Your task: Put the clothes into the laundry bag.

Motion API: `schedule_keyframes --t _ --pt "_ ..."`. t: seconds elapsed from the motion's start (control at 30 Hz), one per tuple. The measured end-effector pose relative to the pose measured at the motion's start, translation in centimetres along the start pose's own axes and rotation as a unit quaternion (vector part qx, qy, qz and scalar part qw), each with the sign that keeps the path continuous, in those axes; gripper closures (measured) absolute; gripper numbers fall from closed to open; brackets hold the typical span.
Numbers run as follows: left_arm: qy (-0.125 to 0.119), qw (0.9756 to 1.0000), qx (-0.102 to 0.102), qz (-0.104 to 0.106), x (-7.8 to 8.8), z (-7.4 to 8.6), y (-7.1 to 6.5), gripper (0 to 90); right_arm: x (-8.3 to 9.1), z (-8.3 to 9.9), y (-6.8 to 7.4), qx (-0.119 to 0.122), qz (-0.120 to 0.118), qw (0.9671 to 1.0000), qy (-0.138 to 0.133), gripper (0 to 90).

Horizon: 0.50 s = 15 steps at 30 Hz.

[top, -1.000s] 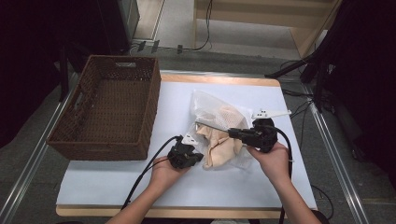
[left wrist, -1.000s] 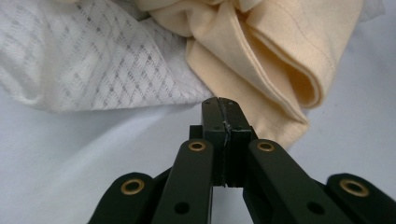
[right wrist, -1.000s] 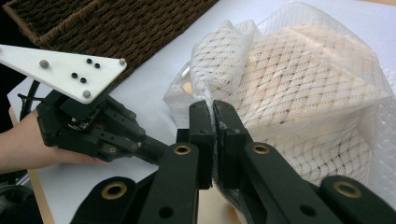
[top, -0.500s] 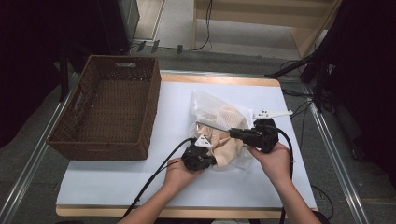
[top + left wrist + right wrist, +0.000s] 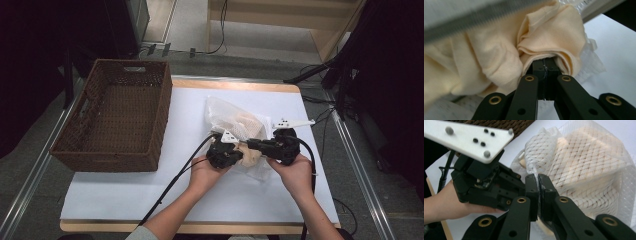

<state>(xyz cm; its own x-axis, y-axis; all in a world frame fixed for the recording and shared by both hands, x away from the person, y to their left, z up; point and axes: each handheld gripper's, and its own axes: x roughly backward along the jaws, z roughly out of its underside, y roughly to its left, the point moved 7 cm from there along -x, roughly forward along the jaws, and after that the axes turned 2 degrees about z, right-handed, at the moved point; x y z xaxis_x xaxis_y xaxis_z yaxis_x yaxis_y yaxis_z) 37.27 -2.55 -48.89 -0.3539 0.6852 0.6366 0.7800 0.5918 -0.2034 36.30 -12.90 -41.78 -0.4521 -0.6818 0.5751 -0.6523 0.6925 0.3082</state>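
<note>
A cream cotton garment (image 5: pixel 248 151) is lying bunched on the white table cover (image 5: pixel 190 125), right of centre and near the person's edge, partly inside a white mesh laundry bag (image 5: pixel 227 114). Judging by the grips, the garment is being stuffed into the bag while the bag's edge is held.

Going from left to right: a brown woven wicker basket (image 5: pixel 150 120) is standing at the left side of the table, well apart from the cloth, probably waiting to receive the filled bag.

Next, the left hand (image 5: pixel 202 175) is holding the left gripper (image 5: pixel 239 156), which is pointing right into the bundle. In the left gripper view its jaws are clenched on a fold of the cream cloth (image 5: pixel 549 40), and the fabric is wrapping over the tips, so the fold can be steered rather than merely nudged.

Further right, the mesh bag is lying with the garment showing through its netting (image 5: pixel 584 165). The right gripper (image 5: pixel 252 144), held in the right hand (image 5: pixel 297 172), is pointing left, toward the other tool. In the right gripper view its jaws are pinching the bag's gathered mesh rim (image 5: pixel 536 173), likely to hold the bag so it is not sliding along with the garment.
</note>
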Motion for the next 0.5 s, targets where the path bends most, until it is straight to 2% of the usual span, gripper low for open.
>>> schedule_keyframes --t 0.23,0.37,0.5 --pt "-0.004 0.9998 -0.003 -0.02 0.3 -1.8 1.1 90.0 0.0 0.1 0.1 -0.006 -0.003 1.0 0.003 88.1" --pt "-0.003 0.9997 -0.005 -0.026 0.7 -2.1 1.5 90.0 -0.1 0.0 0.8 0.002 -0.011 0.9999 0.004 88.1" --pt "0.002 0.9995 -0.017 -0.028 1.1 -2.0 1.3 90.0 0.0 -0.2 1.5 0.008 -0.022 0.9997 0.0 88.1"
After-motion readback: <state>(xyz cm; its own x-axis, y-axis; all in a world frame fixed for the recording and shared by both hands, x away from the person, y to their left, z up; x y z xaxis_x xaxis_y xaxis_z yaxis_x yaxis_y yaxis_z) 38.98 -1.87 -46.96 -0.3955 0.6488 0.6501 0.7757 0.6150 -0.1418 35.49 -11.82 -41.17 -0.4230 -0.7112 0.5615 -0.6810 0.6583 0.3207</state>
